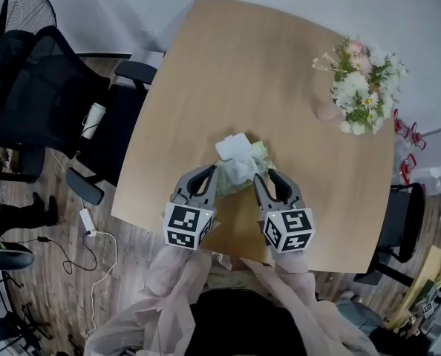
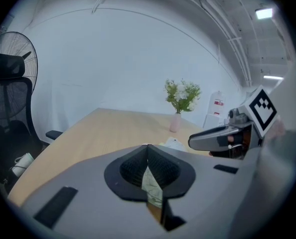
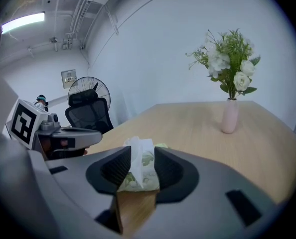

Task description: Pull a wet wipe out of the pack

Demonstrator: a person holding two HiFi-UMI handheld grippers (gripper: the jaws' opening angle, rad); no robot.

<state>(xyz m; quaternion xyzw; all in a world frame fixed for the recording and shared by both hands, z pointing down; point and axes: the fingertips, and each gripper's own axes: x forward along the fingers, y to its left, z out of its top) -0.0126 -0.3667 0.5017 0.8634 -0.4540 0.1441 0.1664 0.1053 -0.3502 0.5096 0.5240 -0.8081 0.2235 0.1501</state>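
Observation:
The green-and-white wet wipe pack (image 1: pixel 247 175) lies on the wooden table (image 1: pixel 228 73) near its front edge, between my two grippers. A white wipe (image 1: pixel 233 147) sticks out of its far side. My left gripper (image 1: pixel 216 172) is at the pack's left end, and its jaws are shut on a sliver of the pack (image 2: pixel 153 187). My right gripper (image 1: pixel 258 178) is at the pack's right end. In the right gripper view its jaws stand wide apart, with the pack (image 3: pixel 144 180) and the upright wipe (image 3: pixel 138 152) in the gap and no pad pressing on them.
A pink vase of white flowers (image 1: pixel 360 87) stands at the table's far right. A black office chair (image 1: pixel 50 95) and a fan (image 1: pixel 16 10) are off the table's left side, with cables on the floor (image 1: pixel 94 243). Another chair (image 1: pixel 399 228) is at the right.

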